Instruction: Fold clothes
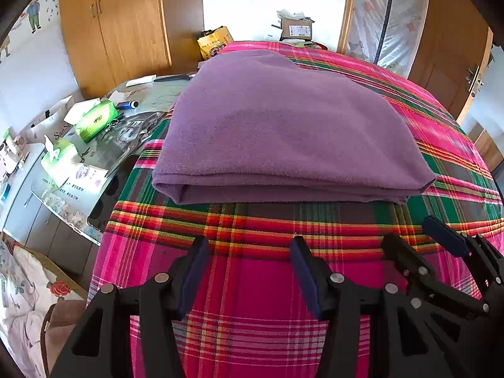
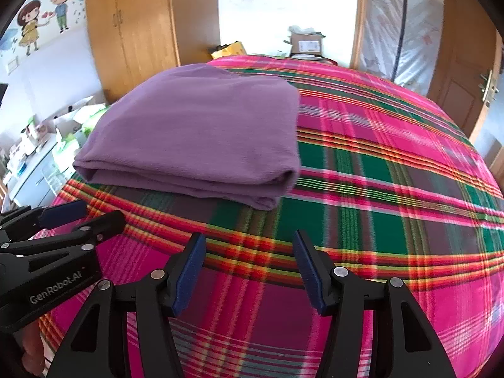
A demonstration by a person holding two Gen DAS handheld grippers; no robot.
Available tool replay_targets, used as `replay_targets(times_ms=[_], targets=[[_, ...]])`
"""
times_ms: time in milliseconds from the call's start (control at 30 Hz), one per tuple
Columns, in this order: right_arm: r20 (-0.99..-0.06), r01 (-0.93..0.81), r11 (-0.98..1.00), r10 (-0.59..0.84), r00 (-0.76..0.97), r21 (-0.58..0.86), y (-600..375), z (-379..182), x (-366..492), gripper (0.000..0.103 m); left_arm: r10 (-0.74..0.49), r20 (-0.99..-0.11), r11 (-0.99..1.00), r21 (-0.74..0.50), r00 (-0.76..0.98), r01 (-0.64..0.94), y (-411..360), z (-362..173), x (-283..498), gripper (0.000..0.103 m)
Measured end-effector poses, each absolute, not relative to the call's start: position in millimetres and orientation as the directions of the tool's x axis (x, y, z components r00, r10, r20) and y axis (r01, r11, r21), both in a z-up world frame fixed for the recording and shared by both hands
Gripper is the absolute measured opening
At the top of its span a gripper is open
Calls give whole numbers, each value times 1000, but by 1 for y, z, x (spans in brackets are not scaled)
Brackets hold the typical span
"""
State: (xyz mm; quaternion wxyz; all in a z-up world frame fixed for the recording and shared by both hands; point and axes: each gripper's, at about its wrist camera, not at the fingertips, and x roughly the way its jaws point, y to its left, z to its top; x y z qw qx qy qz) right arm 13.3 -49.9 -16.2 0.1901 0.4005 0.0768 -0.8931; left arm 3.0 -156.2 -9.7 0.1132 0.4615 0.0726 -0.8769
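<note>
I'm over a bed spread with a pink plaid sheet [image 1: 252, 283], wardrobe [image 1: 126, 31] behind. My left gripper [image 1: 249, 271] hangs with jaws apart, nothing between them; the right gripper [image 2: 249, 267] is just beside it, also apart and empty. Ahead, clear of both, the purple cloth [image 1: 283, 132] lies folded flat on the sheet. Left of the bed, a cluttered table [image 1: 151, 94] holds tissue packs [image 1: 97, 119]. A door [image 2: 466, 88] stands right.

The folded garment [image 1: 283, 132] is plain purple; the bedspread [image 1: 252, 283] is pink plaid with green, red and yellow stripes; the wardrobe [image 1: 126, 25] is orange-brown.
</note>
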Motion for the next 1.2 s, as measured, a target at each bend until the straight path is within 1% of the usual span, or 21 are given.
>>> replay_targets(times_ms=[167, 1200], targets=[[-745, 388, -921, -266, -611, 11, -50, -16, 13, 60, -141, -824, -963, -14, -549, 269, -154, -10, 1, 58], [-746, 387, -922, -256, -614, -2, -46, -16, 13, 60, -148, -815, -960, -16, -560, 278, -155, -11, 1, 59]])
